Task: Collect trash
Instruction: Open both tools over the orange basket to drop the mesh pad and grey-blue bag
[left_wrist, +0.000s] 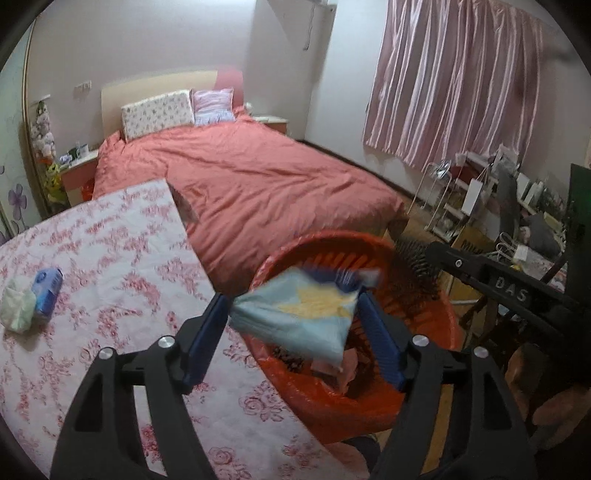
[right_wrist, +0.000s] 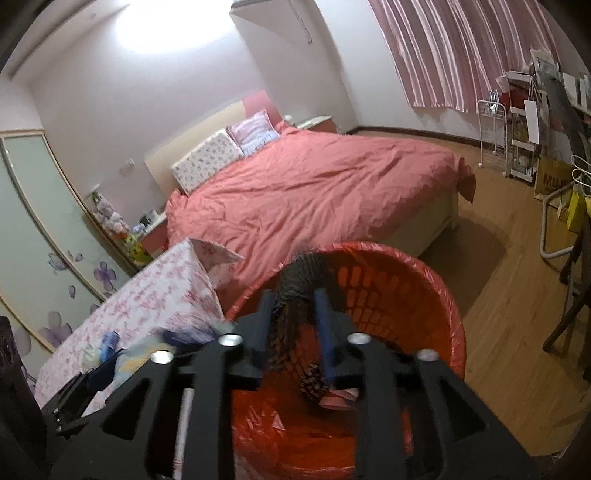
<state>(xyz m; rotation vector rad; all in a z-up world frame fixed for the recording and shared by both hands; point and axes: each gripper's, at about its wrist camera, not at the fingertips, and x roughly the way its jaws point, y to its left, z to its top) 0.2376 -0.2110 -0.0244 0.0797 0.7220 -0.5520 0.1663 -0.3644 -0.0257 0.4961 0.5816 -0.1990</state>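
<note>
My left gripper (left_wrist: 291, 297) hangs over the rim of a red bin (left_wrist: 452, 325) lined with a red bag. A light blue and yellow snack bag (left_wrist: 295, 314), tilted and blurred, lies loose between its open blue fingers (left_wrist: 380, 339). My right gripper (right_wrist: 295, 295) is above the same bin (right_wrist: 456, 317). It stands open, and a dark spotted wrapper (right_wrist: 291, 317) dangles between its fingers without being pressed. The dark wrapper (left_wrist: 413, 258) shows blurred in the left wrist view too. On the floral table (left_wrist: 110, 258) lie a blue packet (left_wrist: 48, 291) and a crumpled white tissue (left_wrist: 16, 308).
Pink scraps (left_wrist: 347, 369) lie at the bottom of the bin. A bed with a salmon cover (left_wrist: 258, 177) stands behind the table and bin. Shelves and clutter (left_wrist: 480, 192) line the right wall under pink curtains. Wooden floor (right_wrist: 509, 332) lies to the right of the bin.
</note>
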